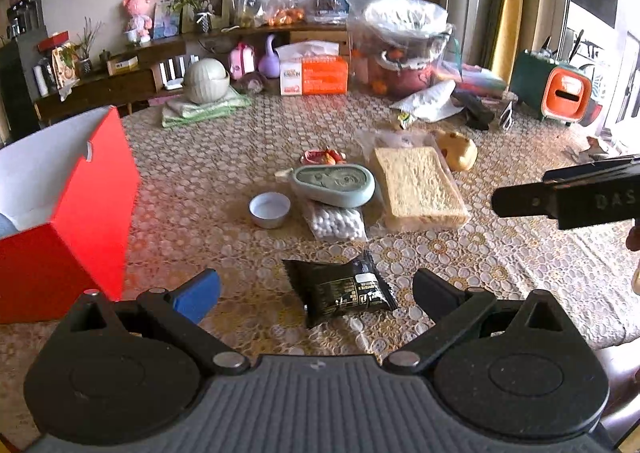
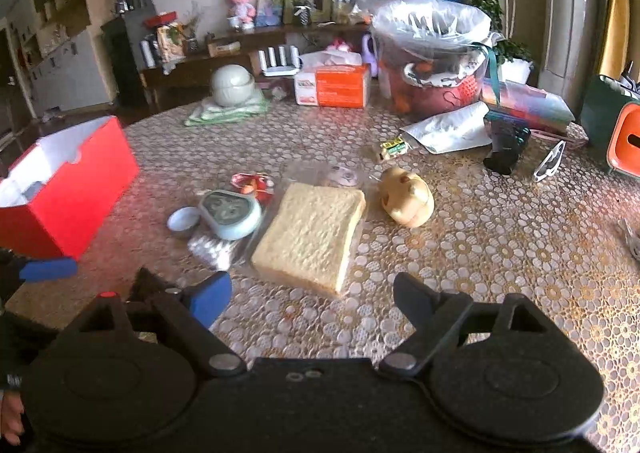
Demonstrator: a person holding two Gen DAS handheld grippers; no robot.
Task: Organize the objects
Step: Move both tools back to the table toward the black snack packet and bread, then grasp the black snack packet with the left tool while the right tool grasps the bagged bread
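Observation:
A black snack packet [image 1: 340, 289] lies flat on the lace tablecloth, between the fingers of my left gripper [image 1: 316, 293]. The jaws stand wide open and the pads are clear of it. My right gripper [image 2: 314, 301] is open too, just short of a bagged slice of bread [image 2: 312, 233]. An open red box [image 1: 68, 205] with a white inside stands at the left. A small white dish [image 1: 270, 209], a grey-green oval case [image 1: 334, 183], a bag of cotton balls [image 1: 338, 223] and a yellow toy [image 1: 458, 149] lie mid-table.
At the back stand an orange tissue box [image 1: 314, 73], a plastic-covered tub [image 1: 400, 45] and a pale round pot [image 1: 208, 79] on folded cloth. A green and orange box [image 1: 560, 93] is far right. White sunglasses [image 2: 552, 163] and a silver pouch [image 2: 452, 129] lie nearby.

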